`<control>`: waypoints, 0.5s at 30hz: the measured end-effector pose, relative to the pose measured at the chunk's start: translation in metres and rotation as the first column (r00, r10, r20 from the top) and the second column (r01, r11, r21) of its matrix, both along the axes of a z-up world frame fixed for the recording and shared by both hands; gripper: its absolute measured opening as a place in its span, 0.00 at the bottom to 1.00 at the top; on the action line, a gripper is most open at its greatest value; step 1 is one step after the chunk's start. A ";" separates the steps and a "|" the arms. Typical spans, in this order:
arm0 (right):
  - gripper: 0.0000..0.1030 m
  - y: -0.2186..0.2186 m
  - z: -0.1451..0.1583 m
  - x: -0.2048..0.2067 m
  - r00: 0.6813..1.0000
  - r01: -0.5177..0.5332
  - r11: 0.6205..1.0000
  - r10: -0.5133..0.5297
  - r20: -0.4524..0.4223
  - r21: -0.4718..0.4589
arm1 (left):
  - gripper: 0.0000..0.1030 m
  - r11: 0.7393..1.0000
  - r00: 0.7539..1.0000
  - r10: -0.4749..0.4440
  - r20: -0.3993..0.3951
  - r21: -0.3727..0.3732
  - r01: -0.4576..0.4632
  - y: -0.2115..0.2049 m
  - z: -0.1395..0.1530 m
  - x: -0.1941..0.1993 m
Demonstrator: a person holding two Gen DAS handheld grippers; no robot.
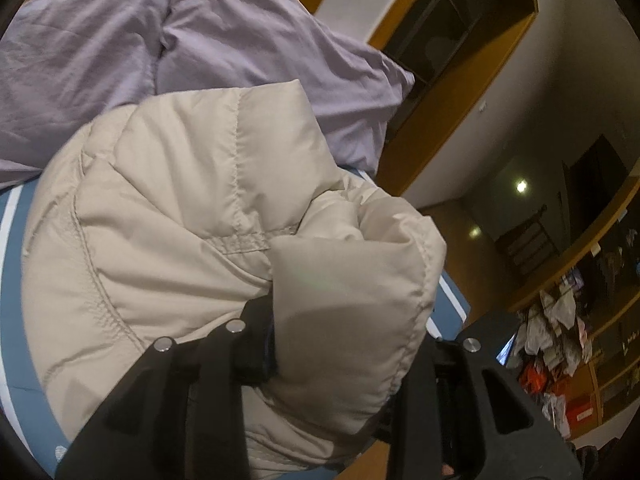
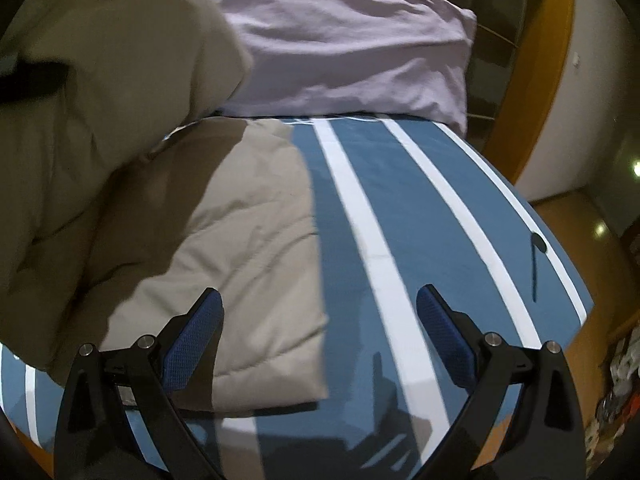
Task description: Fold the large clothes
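Left wrist view is filled almost wholly by the beige puffer jacket (image 1: 208, 216), a padded, quilted garment bunched up into a thick mound. The left claw (image 1: 336, 360) has a fat fold of that jacket between its two black fingers; the padding bulges out over the near end of the claw and hides the pads, so the fingers stand fairly wide apart with the fabric pinched between them. Behind the jacket, on the far side, lies a rumpled lilac pillow (image 1: 120, 52), and a strip of the blue bed cover with white stripes (image 1: 16, 280) shows at the left edge. To the right the room falls away: wooden trim, a dark doorway and cluttered shelves (image 1: 560, 340) in the distance.

From the right wrist view, the right claw (image 2: 320, 312) is spread wide, its blue-padded fingers (image 2: 192, 344) well apart and holding nothing. The left finger hovers over the near part of the jacket (image 2: 224, 256), which lies flat on the bed there; whether it touches the cloth I cannot tell. The right finger is over the bare striped cover (image 2: 400, 208). At the left, the lifted bulk of the jacket hangs in shadow above the flat part. The lilac pillow (image 2: 360, 40) sits at the far end of the bed, touching the raised jacket.
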State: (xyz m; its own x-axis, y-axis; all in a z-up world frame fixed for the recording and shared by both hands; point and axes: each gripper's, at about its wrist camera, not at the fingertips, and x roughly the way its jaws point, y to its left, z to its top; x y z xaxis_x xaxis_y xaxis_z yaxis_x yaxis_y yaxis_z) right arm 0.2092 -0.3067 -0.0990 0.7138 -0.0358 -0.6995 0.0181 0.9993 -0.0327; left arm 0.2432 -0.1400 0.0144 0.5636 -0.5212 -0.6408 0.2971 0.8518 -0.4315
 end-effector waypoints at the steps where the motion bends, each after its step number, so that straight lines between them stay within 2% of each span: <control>1: 0.97 -0.004 0.000 0.000 1.000 0.011 1.000 -0.011 -0.002 0.003 | 0.31 1.000 1.000 -0.009 -0.006 0.011 0.009 -0.005 -0.003 0.001; 5: 0.97 -0.017 0.000 -0.001 0.998 0.055 0.998 -0.055 -0.009 0.017 | 0.34 0.999 1.000 -0.024 -0.013 0.048 0.025 -0.017 -0.009 0.001; 12: 0.97 -0.028 0.005 -0.004 0.995 0.103 0.994 -0.102 -0.009 0.034 | 0.45 0.999 0.999 -0.028 -0.021 0.045 0.029 -0.014 -0.006 -0.002; 14: 0.97 -0.028 0.007 -0.007 0.994 0.110 0.993 -0.110 -0.005 0.036 | 0.63 0.999 0.999 -0.050 -0.023 0.003 0.050 -0.011 -0.002 -0.006; 15: 0.97 -0.029 0.008 -0.008 0.994 0.111 0.993 -0.111 -0.002 0.035 | 0.79 0.998 0.998 -0.053 -0.024 -0.017 0.053 -0.010 0.000 -0.007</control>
State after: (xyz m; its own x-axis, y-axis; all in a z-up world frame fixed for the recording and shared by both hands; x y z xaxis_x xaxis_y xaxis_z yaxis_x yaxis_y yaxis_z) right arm 0.2016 -0.3355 -0.0909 0.7064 -0.0903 -0.7020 0.1292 0.9916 0.0025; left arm 0.2365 -0.1495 0.0141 0.5189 -0.5606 -0.6454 0.3309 0.8278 -0.4530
